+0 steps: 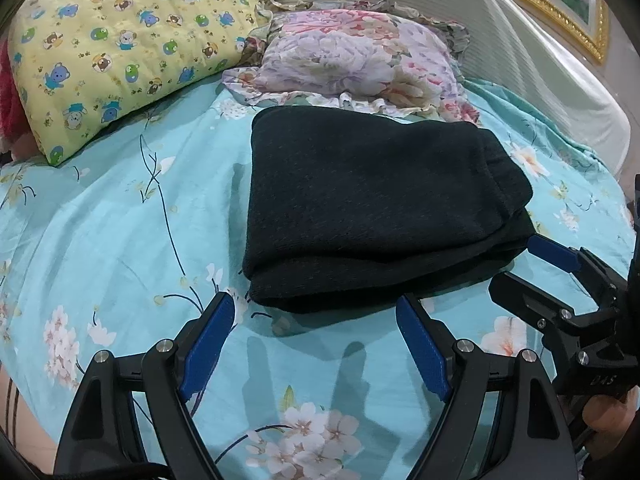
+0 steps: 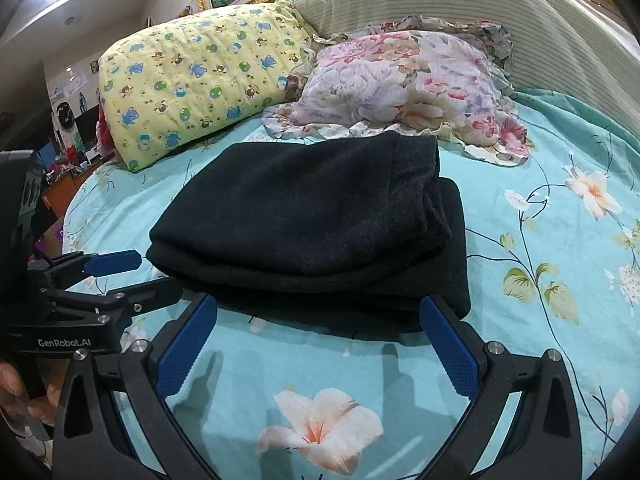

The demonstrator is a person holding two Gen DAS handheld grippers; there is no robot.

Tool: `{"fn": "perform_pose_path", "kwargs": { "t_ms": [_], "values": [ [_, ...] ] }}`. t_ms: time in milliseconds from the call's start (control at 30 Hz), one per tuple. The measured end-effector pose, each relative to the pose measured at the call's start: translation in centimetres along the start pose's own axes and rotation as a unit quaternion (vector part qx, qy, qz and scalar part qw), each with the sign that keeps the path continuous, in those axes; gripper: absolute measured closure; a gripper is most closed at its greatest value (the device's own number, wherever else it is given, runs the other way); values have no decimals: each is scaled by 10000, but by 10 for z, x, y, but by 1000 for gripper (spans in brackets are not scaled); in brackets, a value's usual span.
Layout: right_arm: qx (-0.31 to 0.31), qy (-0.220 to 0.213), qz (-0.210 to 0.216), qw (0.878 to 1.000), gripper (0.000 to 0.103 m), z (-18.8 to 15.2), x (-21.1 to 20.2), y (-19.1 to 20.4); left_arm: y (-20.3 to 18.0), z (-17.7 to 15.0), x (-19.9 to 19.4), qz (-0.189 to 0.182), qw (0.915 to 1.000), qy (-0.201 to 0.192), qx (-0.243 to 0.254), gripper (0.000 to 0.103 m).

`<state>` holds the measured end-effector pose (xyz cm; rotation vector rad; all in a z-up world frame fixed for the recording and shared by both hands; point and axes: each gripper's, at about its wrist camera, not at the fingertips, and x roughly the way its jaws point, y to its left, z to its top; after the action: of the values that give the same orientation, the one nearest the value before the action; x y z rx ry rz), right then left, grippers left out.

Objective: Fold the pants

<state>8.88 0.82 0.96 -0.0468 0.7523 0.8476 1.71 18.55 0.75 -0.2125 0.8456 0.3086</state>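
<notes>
The dark pants (image 1: 372,208) lie folded in a thick stack on the turquoise floral bedsheet (image 1: 100,240), just in front of the pillows. They also show in the right wrist view (image 2: 312,232). My left gripper (image 1: 316,312) is open and empty, its blue pads just short of the stack's near edge. My right gripper (image 2: 318,312) is open and empty, its fingertips at the stack's near edge. The right gripper shows at the right of the left wrist view (image 1: 516,264), beside the stack. The left gripper shows at the left of the right wrist view (image 2: 152,272).
A yellow bear-print pillow (image 1: 120,56) and a floral ruffled pillow (image 1: 352,60) lie behind the pants. A pale striped headboard (image 1: 500,40) curves along the back. A gold picture frame (image 1: 560,12) hangs above. The bed's left edge drops to a cluttered room (image 2: 60,148).
</notes>
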Motion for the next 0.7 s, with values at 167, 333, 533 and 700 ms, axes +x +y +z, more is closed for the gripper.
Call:
{"fn": "perform_pose_path", "kwargs": {
  "t_ms": [167, 333, 533, 700],
  "values": [
    [14, 20, 9, 10000, 2, 0, 5, -1, -1, -1, 2, 66, 10000, -12, 58, 20],
    [-1, 17, 17, 10000, 2, 0, 7, 0, -2, -2, 4, 94, 9999, 4, 82, 20],
    [2, 7, 31, 10000, 2, 1, 7, -1, -1, -3, 4, 137, 9999, -28, 62, 20],
    [9, 1, 40, 10000, 1, 1, 9, -1, 0, -2, 4, 159, 9999, -44, 43, 20]
  ]
}}
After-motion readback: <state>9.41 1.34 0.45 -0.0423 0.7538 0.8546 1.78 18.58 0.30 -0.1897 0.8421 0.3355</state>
